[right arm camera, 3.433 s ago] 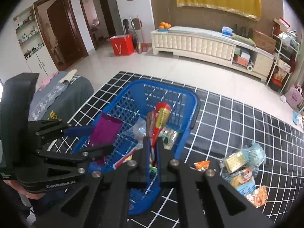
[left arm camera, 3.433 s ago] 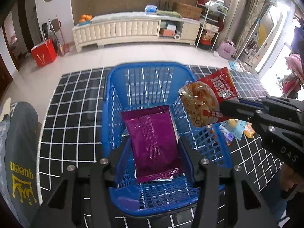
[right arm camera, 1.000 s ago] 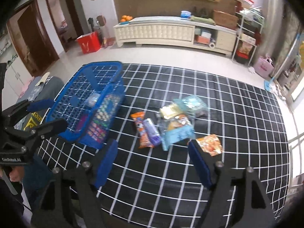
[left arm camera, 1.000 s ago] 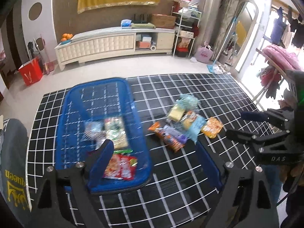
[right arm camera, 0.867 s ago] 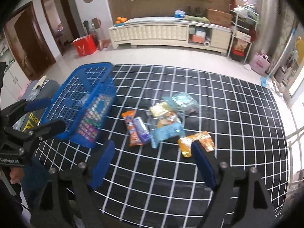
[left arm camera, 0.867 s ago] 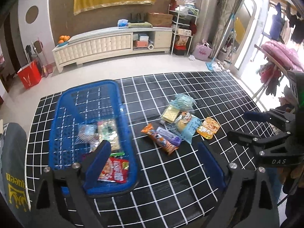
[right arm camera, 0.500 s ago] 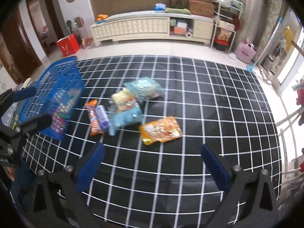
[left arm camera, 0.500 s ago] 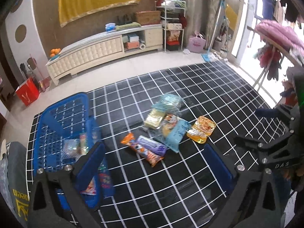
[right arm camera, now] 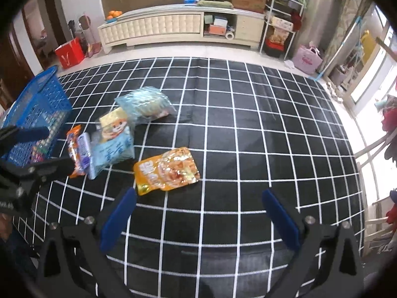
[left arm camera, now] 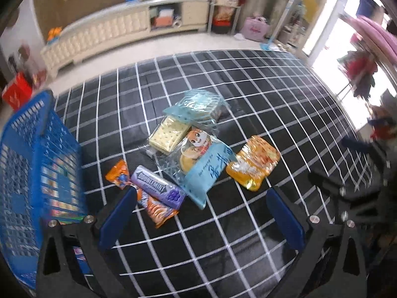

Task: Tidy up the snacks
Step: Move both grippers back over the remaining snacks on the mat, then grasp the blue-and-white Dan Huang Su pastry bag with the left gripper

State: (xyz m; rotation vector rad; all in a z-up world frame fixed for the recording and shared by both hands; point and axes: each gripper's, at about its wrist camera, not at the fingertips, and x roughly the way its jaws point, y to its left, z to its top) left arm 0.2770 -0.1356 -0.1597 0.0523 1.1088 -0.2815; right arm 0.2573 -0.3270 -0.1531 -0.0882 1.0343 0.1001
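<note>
Loosely piled snacks, blue basket beside

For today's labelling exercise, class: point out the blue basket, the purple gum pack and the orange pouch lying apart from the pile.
Basket (left arm camera: pixel 29 164), left wrist view, on its near mesh wall.
Gum pack (left arm camera: pixel 158 190), left wrist view, on the printed top face.
Orange pouch (right arm camera: pixel 167 171), right wrist view, on the middle of its front.

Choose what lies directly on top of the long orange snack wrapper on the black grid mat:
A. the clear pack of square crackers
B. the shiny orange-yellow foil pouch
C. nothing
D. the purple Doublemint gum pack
D: in the left wrist view the purple Doublemint gum pack rests across the long orange snack wrapper, which shows at both of its ends.
</note>
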